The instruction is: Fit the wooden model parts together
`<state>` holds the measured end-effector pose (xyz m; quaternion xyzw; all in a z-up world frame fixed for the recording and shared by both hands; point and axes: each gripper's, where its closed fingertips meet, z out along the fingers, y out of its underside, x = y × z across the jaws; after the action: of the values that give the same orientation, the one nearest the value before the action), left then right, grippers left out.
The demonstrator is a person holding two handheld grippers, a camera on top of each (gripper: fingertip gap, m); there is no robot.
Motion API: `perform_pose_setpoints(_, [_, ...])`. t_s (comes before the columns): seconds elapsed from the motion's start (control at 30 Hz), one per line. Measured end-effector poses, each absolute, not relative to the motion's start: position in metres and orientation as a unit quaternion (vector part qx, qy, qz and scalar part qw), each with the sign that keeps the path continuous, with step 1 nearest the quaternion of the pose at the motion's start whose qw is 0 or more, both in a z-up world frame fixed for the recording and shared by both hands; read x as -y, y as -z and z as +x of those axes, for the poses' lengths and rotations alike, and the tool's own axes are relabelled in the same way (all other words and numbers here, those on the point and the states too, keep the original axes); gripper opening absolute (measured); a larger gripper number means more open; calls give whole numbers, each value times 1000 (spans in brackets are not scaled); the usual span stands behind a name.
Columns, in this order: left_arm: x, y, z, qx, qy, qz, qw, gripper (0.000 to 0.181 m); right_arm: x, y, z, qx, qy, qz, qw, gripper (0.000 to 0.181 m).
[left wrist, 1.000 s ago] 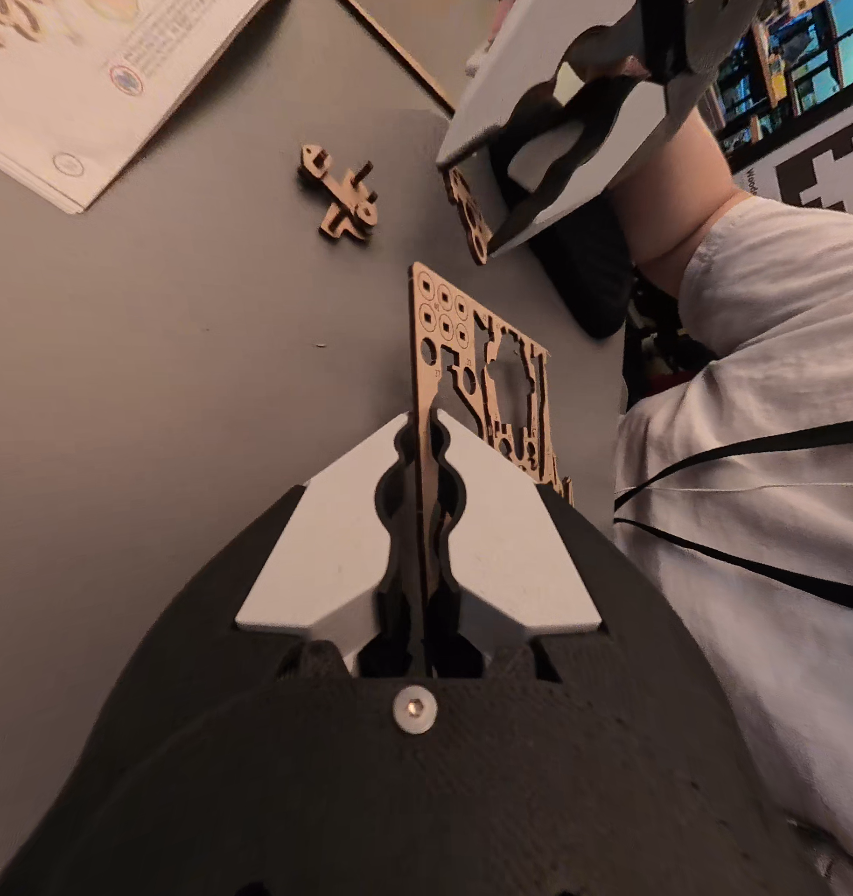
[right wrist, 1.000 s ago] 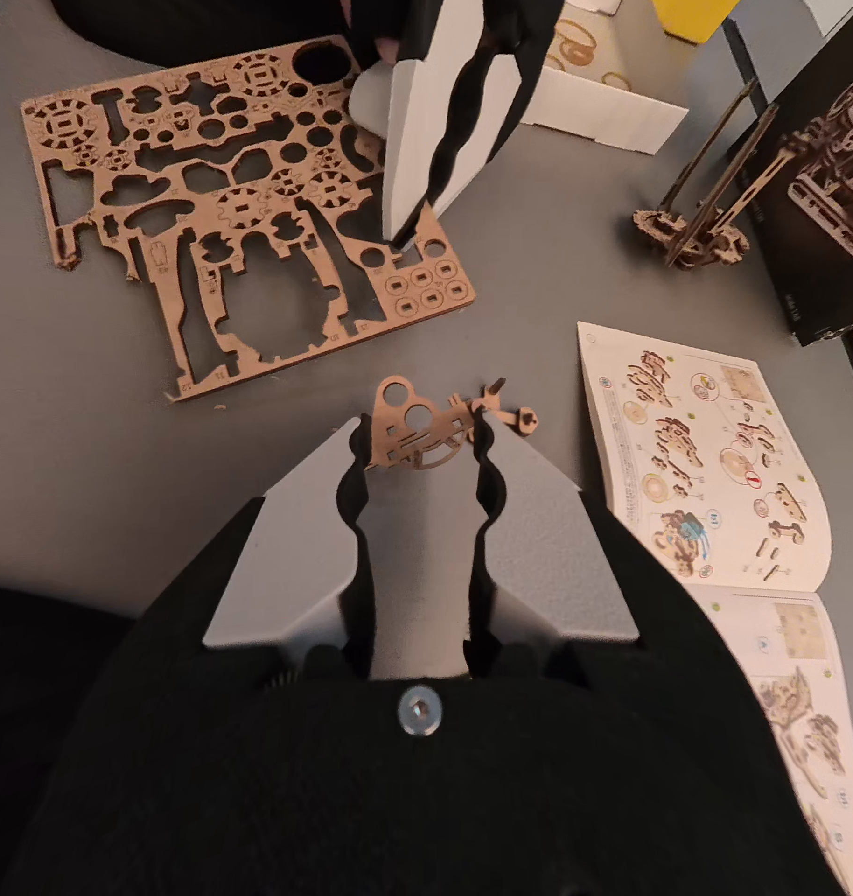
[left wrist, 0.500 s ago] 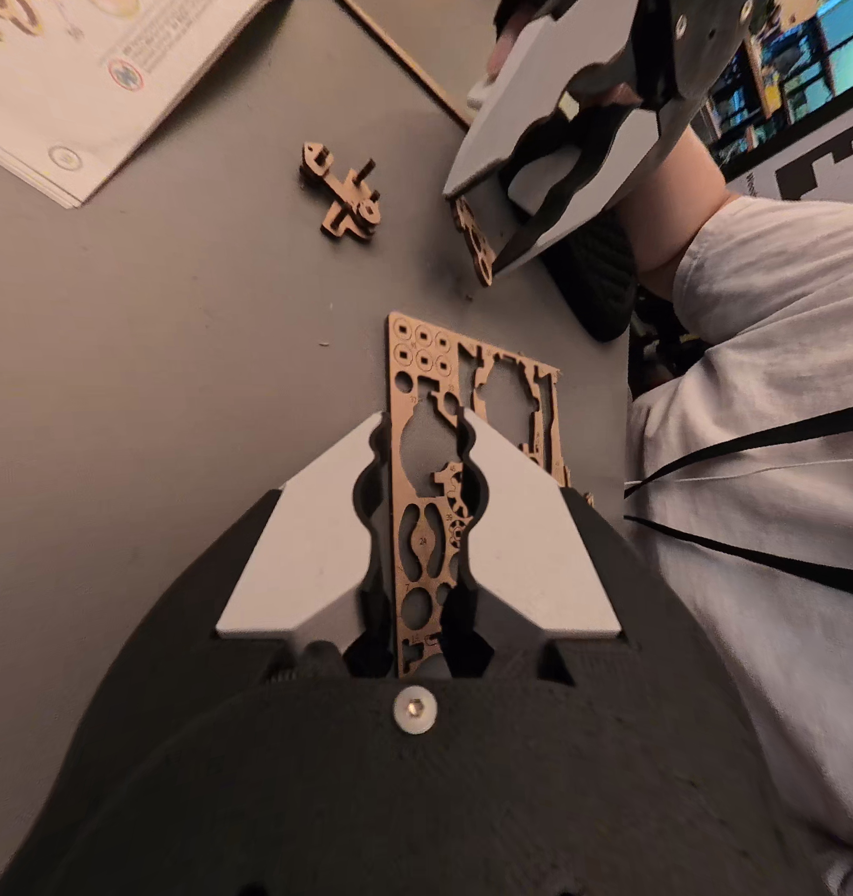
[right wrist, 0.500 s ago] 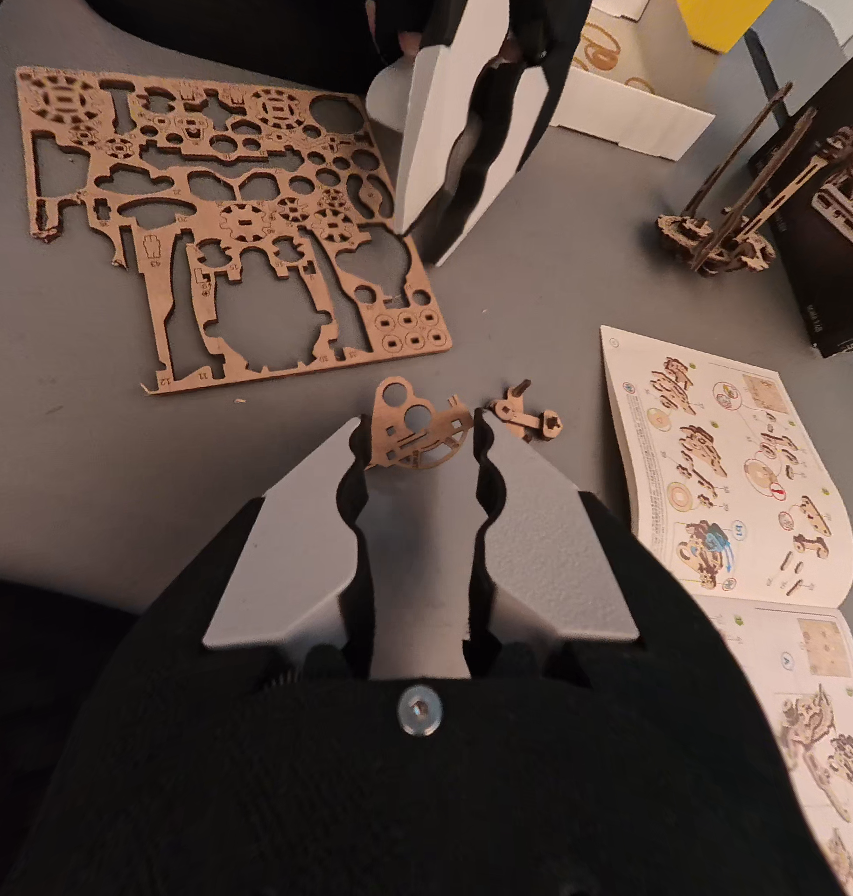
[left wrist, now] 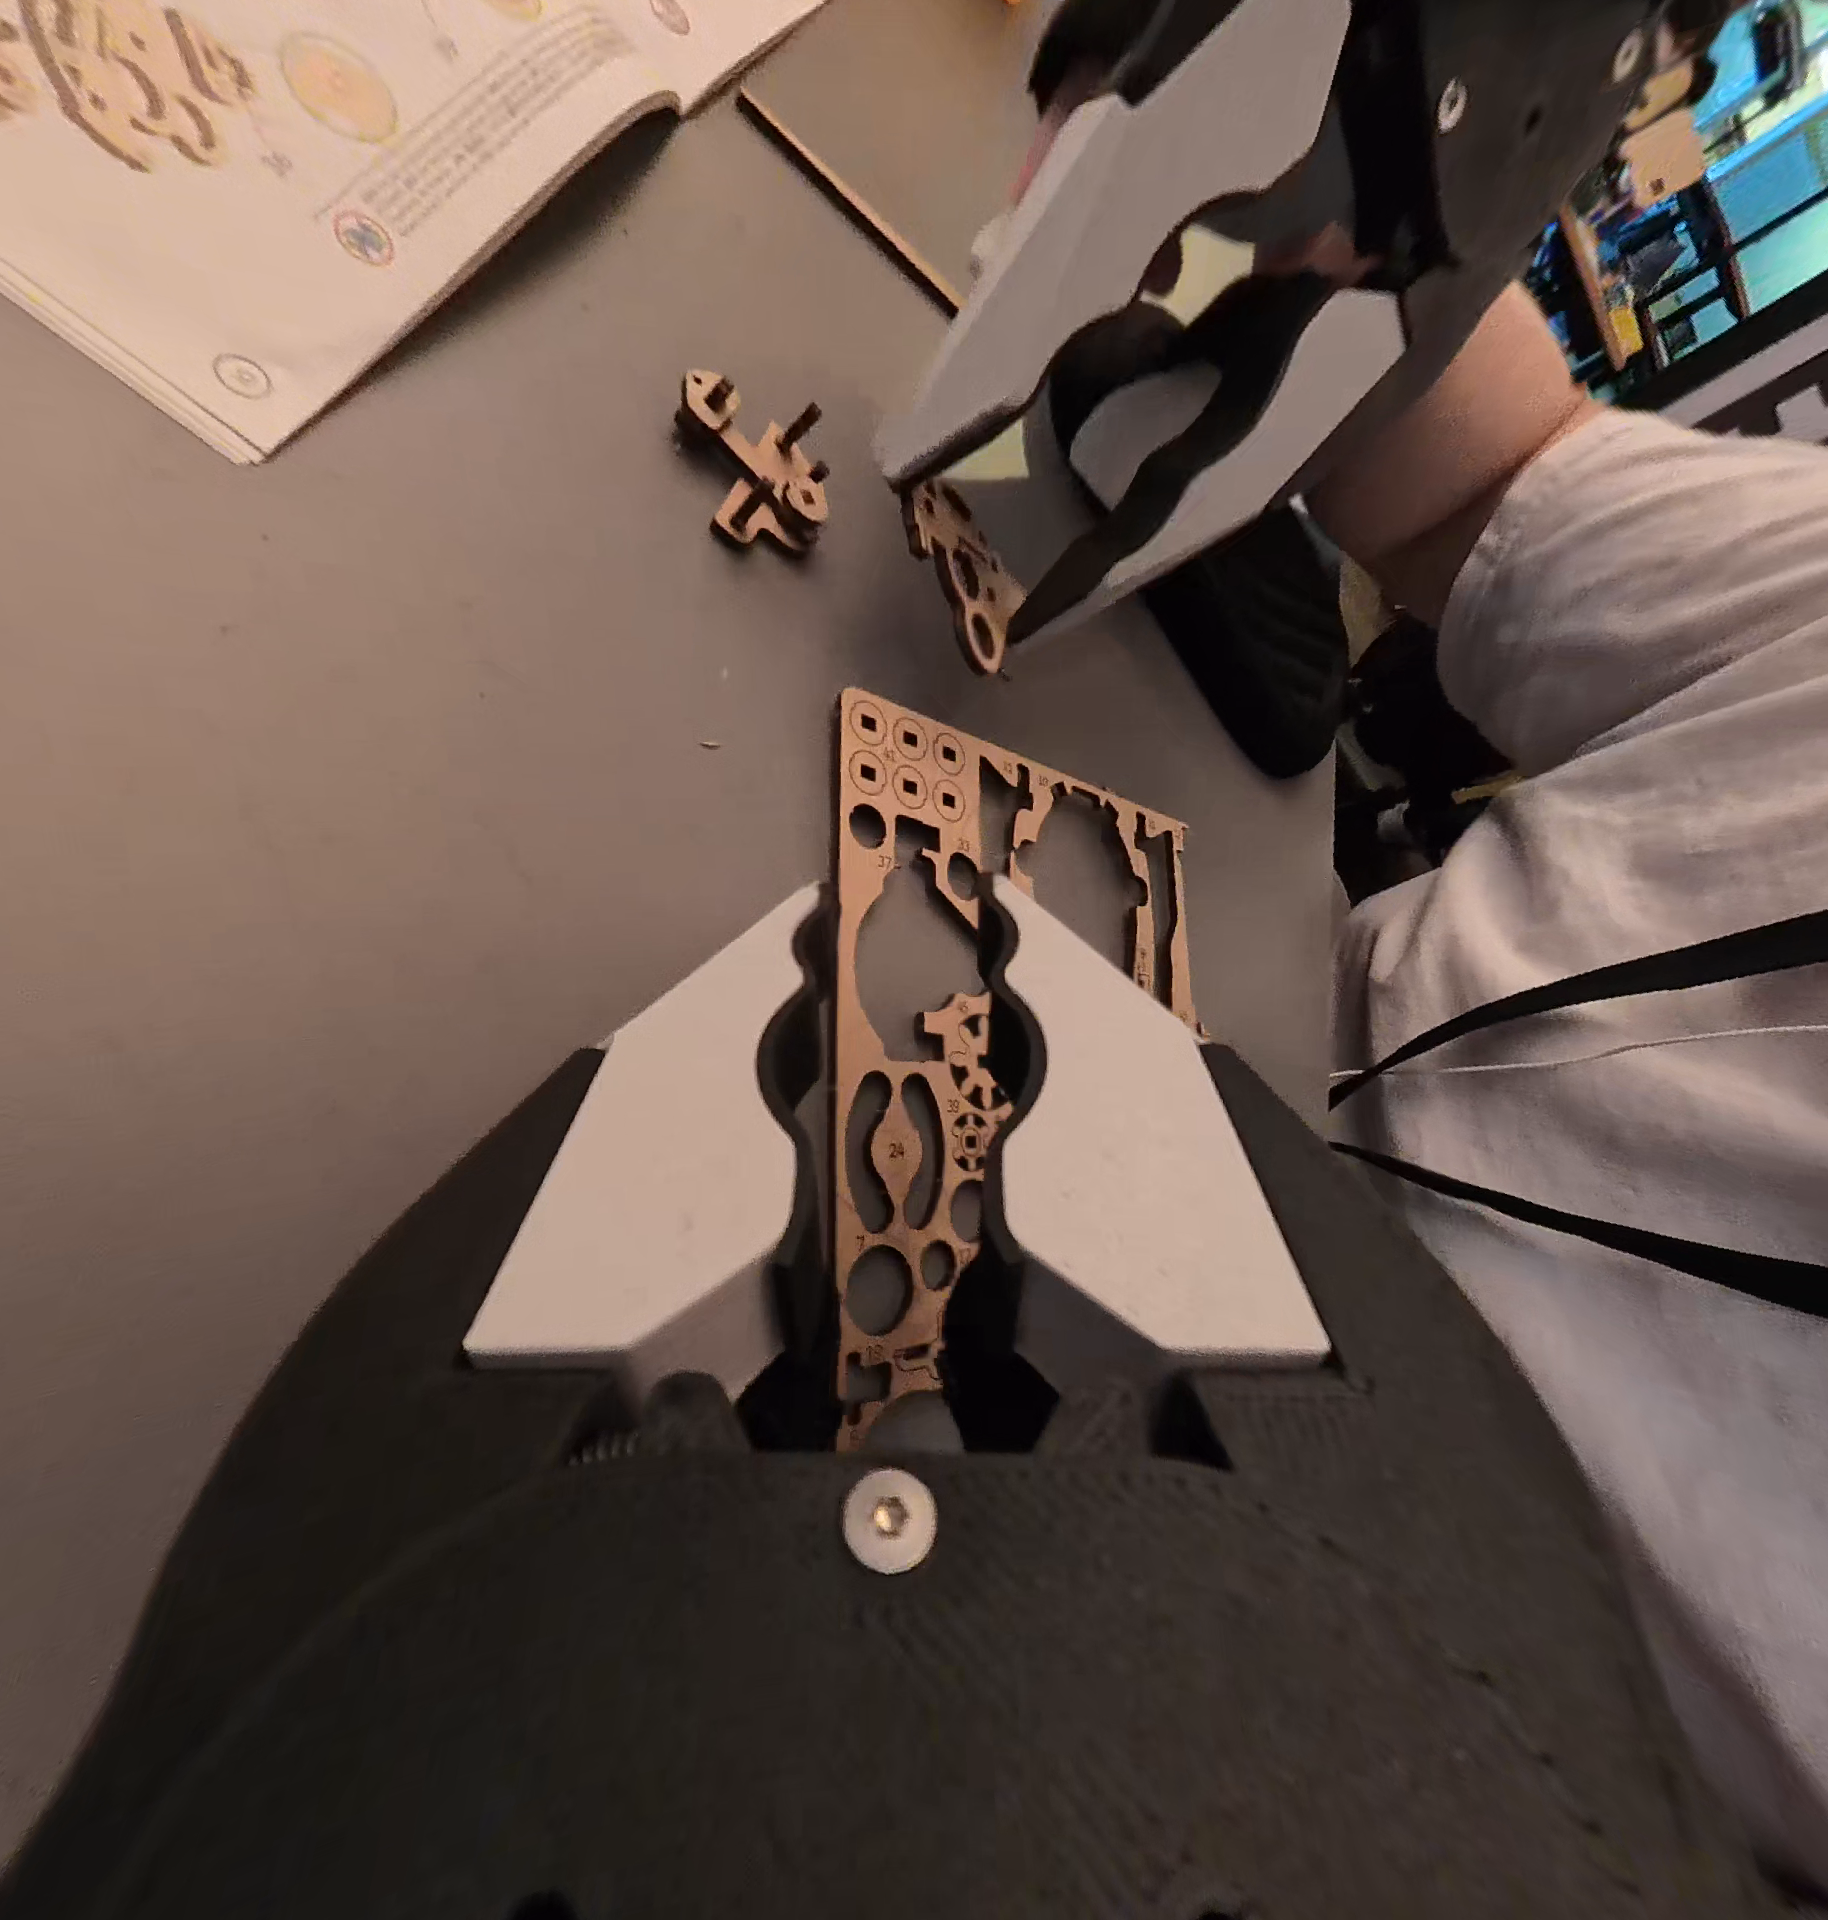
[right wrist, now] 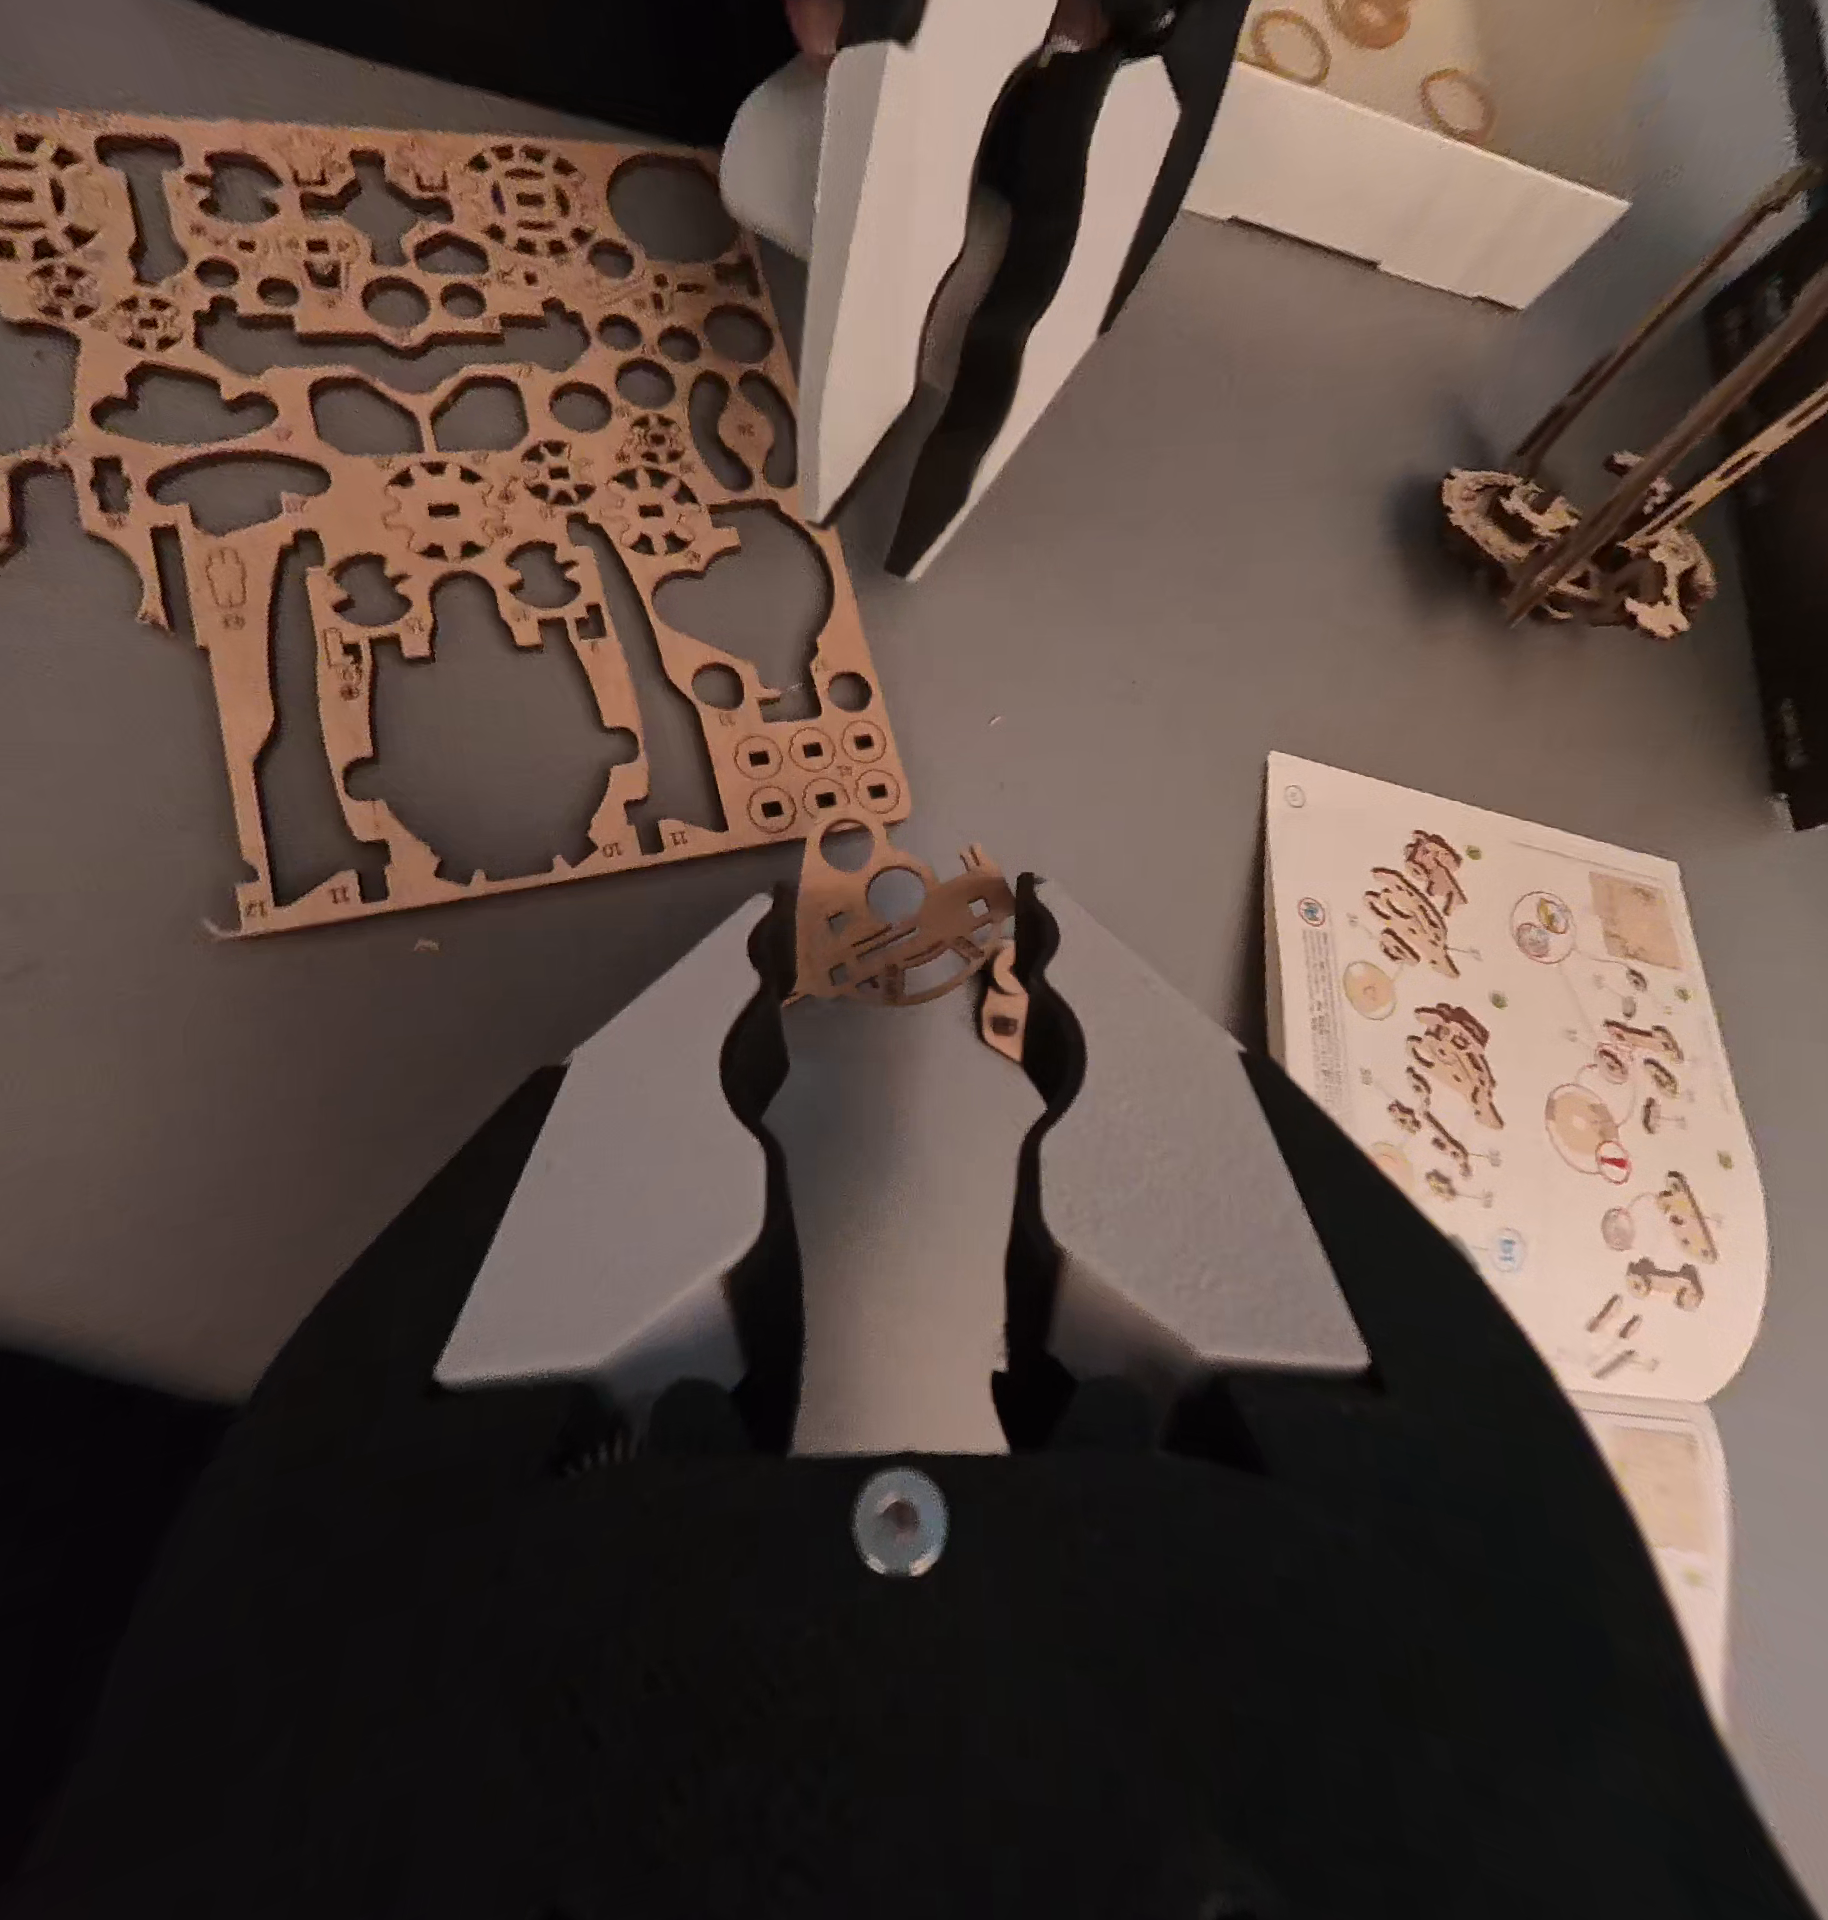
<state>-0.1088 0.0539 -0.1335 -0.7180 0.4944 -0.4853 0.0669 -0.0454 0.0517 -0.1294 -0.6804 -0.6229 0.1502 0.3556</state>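
My right gripper (right wrist: pixel 894 914) pinches flat wooden part (right wrist: pixel 889 925); left gripper (left wrist: pixel 905 894) open above cutout sheet (left wrist: pixel 910 1039). Only right view shows half-built model (right wrist: pixel 1575 540), far right.

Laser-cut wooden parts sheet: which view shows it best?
Right wrist view. There the flat tan plywood parts sheet lies nearly whole on the grey table, its cutouts readable. The left wrist view looks along it: only a narrow strip shows between the open left tongs, foreshortened and partly covered.
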Motion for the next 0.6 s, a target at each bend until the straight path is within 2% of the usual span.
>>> perform_pose_setpoints(0.37, [-48,135,-111,-503,483,-714,60,22,-55,144,11,668,-132,-694,234,41])
perform_pose_setpoints(0.6, [-49,132,-113,-510,472,-715,73,26,-52,157,9,666,-136,-700,219,42])
